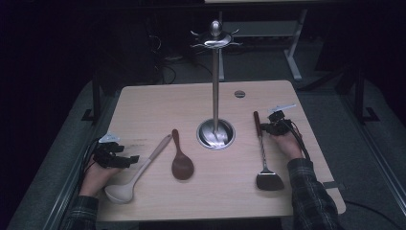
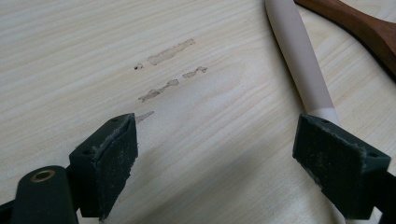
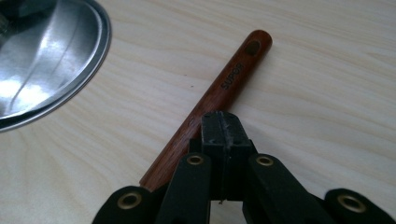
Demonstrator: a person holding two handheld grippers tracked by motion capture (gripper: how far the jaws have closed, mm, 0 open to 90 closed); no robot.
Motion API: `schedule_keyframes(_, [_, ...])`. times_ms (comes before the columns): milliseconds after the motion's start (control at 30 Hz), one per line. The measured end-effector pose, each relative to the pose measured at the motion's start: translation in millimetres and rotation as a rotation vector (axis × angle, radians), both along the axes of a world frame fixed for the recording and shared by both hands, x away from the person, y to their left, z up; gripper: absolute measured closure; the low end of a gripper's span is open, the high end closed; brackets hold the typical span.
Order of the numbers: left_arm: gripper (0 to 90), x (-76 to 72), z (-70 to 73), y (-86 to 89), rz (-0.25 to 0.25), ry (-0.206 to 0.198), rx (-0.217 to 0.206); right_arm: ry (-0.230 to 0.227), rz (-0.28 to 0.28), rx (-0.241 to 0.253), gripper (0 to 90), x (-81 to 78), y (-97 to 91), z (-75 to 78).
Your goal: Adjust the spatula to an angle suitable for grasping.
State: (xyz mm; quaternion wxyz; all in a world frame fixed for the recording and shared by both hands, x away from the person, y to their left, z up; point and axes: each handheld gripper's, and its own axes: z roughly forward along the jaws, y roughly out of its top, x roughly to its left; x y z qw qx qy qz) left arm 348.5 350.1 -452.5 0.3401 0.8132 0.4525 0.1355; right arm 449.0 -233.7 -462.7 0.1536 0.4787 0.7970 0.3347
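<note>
The right gripper (image 3: 223, 128) has its jaws pressed together with nothing between them, just above the wooden handle of the spatula (image 1: 263, 153), which lies flat on the tabletop (image 1: 158, 105) right of the rack base (image 1: 216, 133). The left gripper (image 2: 224, 158) jaws stand wide beside the ladle (image 2: 299, 56)

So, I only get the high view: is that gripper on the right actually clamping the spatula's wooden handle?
Observer: No. The right gripper has its jaws shut on each other with nothing between them, right at the spatula handle.
Operator: And the other one, by the ladle?
Observer: The left gripper has its jaws wide open over bare table. The ladle handle runs behind one jaw, ungripped.
Operator: Any writing on that spatula?
Observer: Yes, "SUPOR" is printed near the handle's end.
</note>
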Motion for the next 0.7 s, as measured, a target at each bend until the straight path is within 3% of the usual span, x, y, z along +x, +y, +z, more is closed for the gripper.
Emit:
schedule_keyframes(133, [13.6, -0.3, 0.0, -0.1, -0.001, -0.001, 0.001, 0.021, 0.021, -0.014, 89.7, -2.0, 7.1, -0.8])
schedule_keyframes(700, [13.6, 0.0, -0.9, -1.3, -0.004, 0.007, -0.001, 0.027, 0.126, -0.044, 89.6, -8.2, 29.9, 0.4])
